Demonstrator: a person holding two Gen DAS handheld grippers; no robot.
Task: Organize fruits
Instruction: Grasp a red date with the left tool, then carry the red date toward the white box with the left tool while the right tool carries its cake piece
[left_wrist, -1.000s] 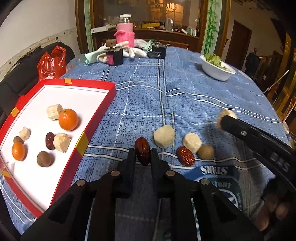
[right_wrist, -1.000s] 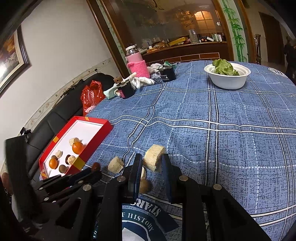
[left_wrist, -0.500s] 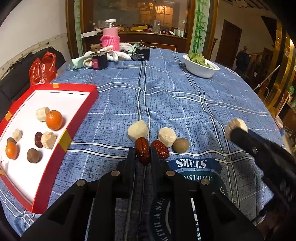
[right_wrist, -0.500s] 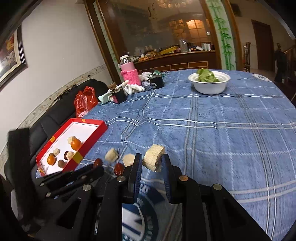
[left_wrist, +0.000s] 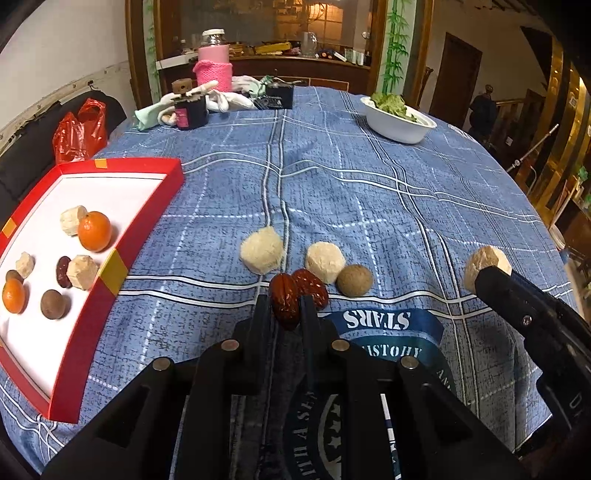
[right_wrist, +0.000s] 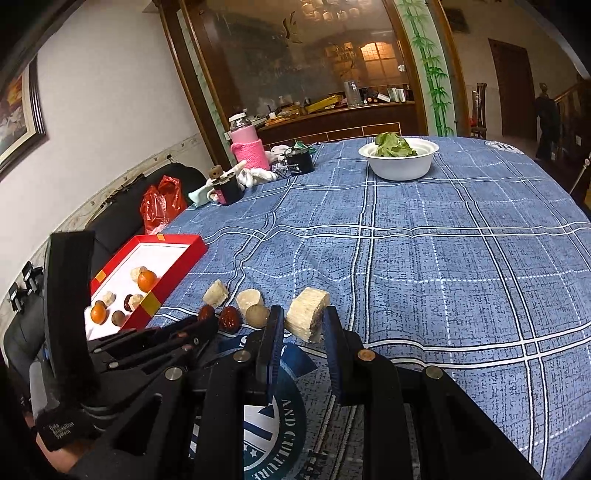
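My left gripper (left_wrist: 283, 308) is shut on a dark red date (left_wrist: 283, 304), held above the blue cloth. On the cloth just beyond lie a second red date (left_wrist: 313, 288), two pale chunks (left_wrist: 262, 250) (left_wrist: 325, 261) and a brown round fruit (left_wrist: 354, 280). My right gripper (right_wrist: 301, 326) is shut on a pale cut chunk (right_wrist: 307, 319), which also shows at the right in the left wrist view (left_wrist: 487, 266). The red tray (left_wrist: 147, 236) with a white floor stands at the left and holds two oranges, pale chunks, a date and brown fruits.
A white bowl of greens (left_wrist: 397, 118) stands at the far right of the table. A pink-sleeved jar (left_wrist: 214, 61), a dark jar (left_wrist: 189, 107), white gloves and a black box sit at the far edge. A red bag (left_wrist: 79, 131) lies on the black sofa at left.
Both grippers stay shut on their fruit. The left wrist view first pulled back from the loose fruits, then edged nearer; the right gripper has dropped and come closer to the pile.
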